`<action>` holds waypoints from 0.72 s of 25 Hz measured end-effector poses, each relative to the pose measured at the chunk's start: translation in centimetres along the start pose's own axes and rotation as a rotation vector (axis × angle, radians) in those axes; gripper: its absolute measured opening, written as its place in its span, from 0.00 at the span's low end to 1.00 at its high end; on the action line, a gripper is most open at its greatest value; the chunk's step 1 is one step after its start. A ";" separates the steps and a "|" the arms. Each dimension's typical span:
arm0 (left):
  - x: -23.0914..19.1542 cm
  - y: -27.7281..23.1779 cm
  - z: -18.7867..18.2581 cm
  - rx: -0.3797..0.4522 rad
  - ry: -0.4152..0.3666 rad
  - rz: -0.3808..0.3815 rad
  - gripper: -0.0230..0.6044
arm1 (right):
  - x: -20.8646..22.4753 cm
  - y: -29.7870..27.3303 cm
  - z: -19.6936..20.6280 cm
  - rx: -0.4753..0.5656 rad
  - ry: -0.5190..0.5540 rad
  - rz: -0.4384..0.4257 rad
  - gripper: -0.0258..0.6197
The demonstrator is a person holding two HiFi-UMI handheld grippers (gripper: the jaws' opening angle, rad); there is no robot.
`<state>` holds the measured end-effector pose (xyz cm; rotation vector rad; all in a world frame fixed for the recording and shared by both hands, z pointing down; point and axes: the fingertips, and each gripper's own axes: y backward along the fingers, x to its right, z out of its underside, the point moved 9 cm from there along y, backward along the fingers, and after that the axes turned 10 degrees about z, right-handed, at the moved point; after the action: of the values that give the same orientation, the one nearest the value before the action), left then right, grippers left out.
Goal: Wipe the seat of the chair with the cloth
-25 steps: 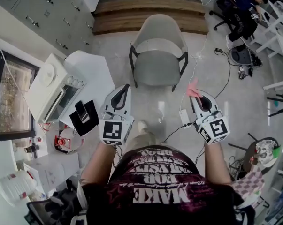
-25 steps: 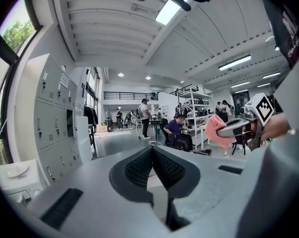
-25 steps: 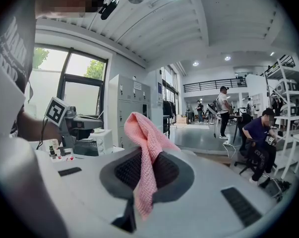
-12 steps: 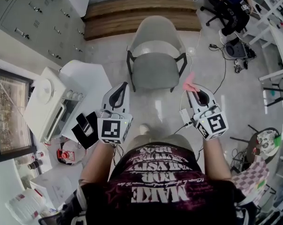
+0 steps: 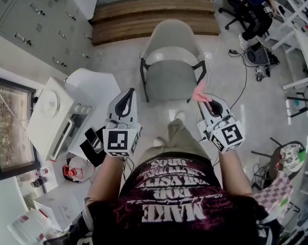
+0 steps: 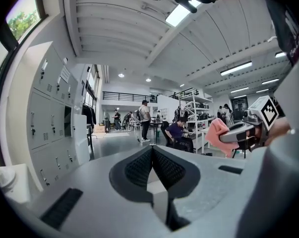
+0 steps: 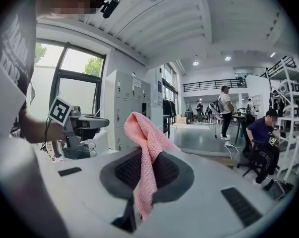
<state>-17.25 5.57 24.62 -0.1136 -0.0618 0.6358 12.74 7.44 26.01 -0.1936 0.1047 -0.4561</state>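
Far left in the head view is a window (image 5: 5,121), then a white oven (image 5: 49,117) just beside a white table (image 5: 100,83). Grey lockers (image 5: 36,14) fill the top left corner. The L gripper (image 5: 128,92) is held out in front of the person, just right of the table, pointing toward the chair. In the left gripper view the L gripper (image 6: 151,151) has its jaws pressed together w/ nothing btwn them.

Centre: the chair (image 5: 170,45) is grey w/ black legs and faces the person. Its seat (image 5: 169,80) is bare. Both grippers are short of it and not touching. A wooden step (image 5: 154,14) runs behind the chair.

The R gripper (image 5: 204,102) is about level w/ the other one, near the chair's front right leg. Its jaws are clamped on the pink cloth (image 5: 199,92), which sticks out past the tips. In the right gripper view the cloth (image 7: 148,138) stands up folded over and trails down btwn the pads. The cloth is off the seat, near its right front corner.

Cables (image 5: 243,80) cross the floor at right. Top right, a seated person (image 5: 256,4) in dark clothes.
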 end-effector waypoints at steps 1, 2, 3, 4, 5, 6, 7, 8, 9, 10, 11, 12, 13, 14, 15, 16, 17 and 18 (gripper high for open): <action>-0.3 -0.1 0.1 -0.003 -0.001 -0.004 0.05 | 0.1 -0.5 0.1 0.000 0.000 -0.006 0.09; -0.6 -0.3 0.2 -0.006 -0.001 -0.009 0.05 | 0.2 -1.2 0.1 0.000 0.000 -0.014 0.09; -0.9 -0.5 0.4 -0.011 -0.001 -0.016 0.04 | 0.4 -1.9 0.2 -0.002 -0.002 -0.022 0.09; -1.2 -0.8 0.5 -0.016 0.002 -0.023 0.05 | 0.7 -2.7 0.2 -0.006 -0.004 -0.031 0.09; -1.5 -1.2 0.6 -0.022 0.005 -0.030 0.04 | 1.0 -3.5 0.1 -0.009 -0.005 -0.041 0.09; -1.8 -1.6 0.7 -0.026 0.008 -0.037 0.05 | 1.3 -4.3 0.0 -0.011 -0.005 -0.052 0.09; -2.1 -2.1 0.7 -0.030 0.011 -0.044 0.05 | 1.7 -5.1 -0.1 -0.012 -0.004 -0.064 0.09; -2.5 -2.6 0.8 -0.034 0.013 -0.051 0.05 | 2.0 -6.0 -0.1 -0.014 -0.003 -0.075 0.09; -3.0 -3.2 0.8 -0.038 0.013 -0.058 0.04 | 2.3 -7.0 -0.1 -0.016 -0.003 -0.086 0.09; -3.6 -3.8 0.9 -0.043 0.012 -0.066 0.05 | 2.6 -8.1 0.1 -0.018 -0.006 -0.097 0.09; -4.2 -4.4 1.0 -0.050 0.011 -0.074 0.04 | 2.9 -9.2 0.3 -0.020 -0.010 -0.108 0.09; -4.7 -5.0 1.1 -0.059 0.010 -0.083 0.05 | 3.2 -10.2 0.6 -0.024 -0.016 -0.121 0.09; -5.1 -5.6 1.3 -0.069 0.012 -0.093 0.04 | 3.6 -11.3 0.9 -0.031 -0.022 -0.135 0.09; -5.5 -6.4 1.5 -0.079 0.016 -0.102 0.04 | 4.2 -12.3 1.4 -0.041 -0.029 -0.148 0.09; -5.9 -7.2 1.7 -0.091 0.019 -0.109 0.04 | 4.8 -13.5 1.9 -0.052 -0.037 -0.158 0.09; -6.4 -8.1 2.0 -0.101 0.021 -0.114 0.05 | 5.4 -14.7 2.4 -0.064 -0.043 -0.166 0.09; -6.9 -8.9 2.3 -0.112 0.025 -0.117 0.05 | 5.9 -15.8 3.1 -0.078 -0.049 -0.174 0.09; -7.3 -9.8 2.7 -0.121 0.031 -0.120 0.04 | 6.4 -16.9 3.8 -0.093 -0.053 -0.183 0.09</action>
<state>-17.65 -6.37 28.39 -0.2351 -0.0771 0.5105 11.78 -9.68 32.91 -0.3078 0.0560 -0.6282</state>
